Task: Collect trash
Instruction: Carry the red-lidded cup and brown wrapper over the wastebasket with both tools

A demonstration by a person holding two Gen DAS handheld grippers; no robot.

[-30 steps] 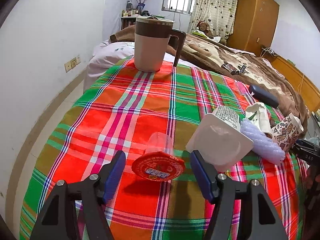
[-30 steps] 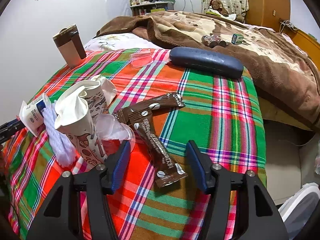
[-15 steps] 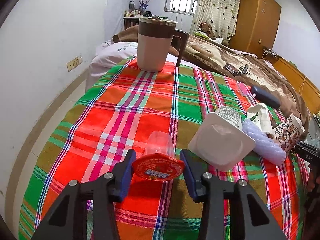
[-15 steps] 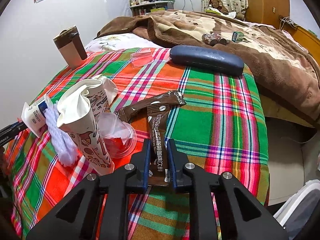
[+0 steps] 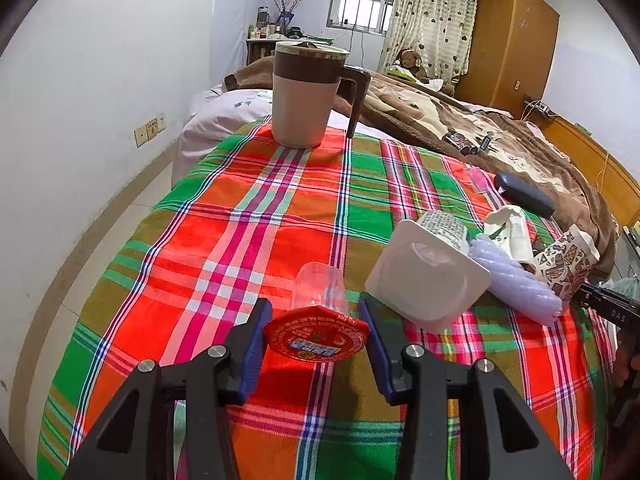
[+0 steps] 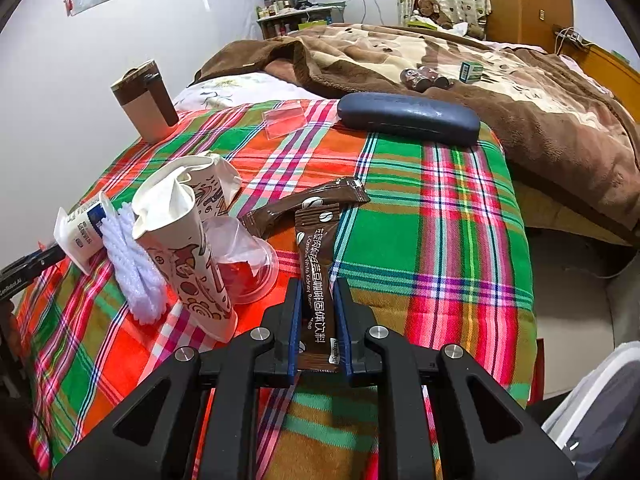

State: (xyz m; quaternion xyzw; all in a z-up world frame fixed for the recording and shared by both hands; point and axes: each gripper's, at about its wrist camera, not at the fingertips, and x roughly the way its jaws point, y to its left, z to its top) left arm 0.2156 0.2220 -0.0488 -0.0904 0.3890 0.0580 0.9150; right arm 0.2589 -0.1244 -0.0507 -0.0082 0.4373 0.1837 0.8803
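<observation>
On the plaid tablecloth (image 5: 256, 216) lies a clear jelly cup with a red foil lid (image 5: 316, 334), tipped on its side. My left gripper (image 5: 314, 308) is shut on it, one blue pad against each side of the lid. In the right wrist view my right gripper (image 6: 318, 286) is shut on a brown coffee sachet (image 6: 316, 240) that points away along the fingers. A second brown sachet (image 6: 304, 204) lies across its far end. A white yogurt cup (image 5: 428, 276), a lilac ridged piece (image 5: 516, 284) and crushed paper cups (image 6: 180, 240) lie in a heap between the two grippers.
A lidded brown and beige mug (image 5: 306, 96) stands at the table's far edge. A dark blue glasses case (image 6: 408, 118) and a clear card stand (image 6: 284, 122) lie near the bed's brown blanket (image 6: 440, 56). A white bin (image 6: 600, 400) sits beside the table at lower right.
Both grippers have closed. The left one's pads came in onto the jelly cup's lid. The right one closed on the brown sachet, which now lies straight between its fingers.
</observation>
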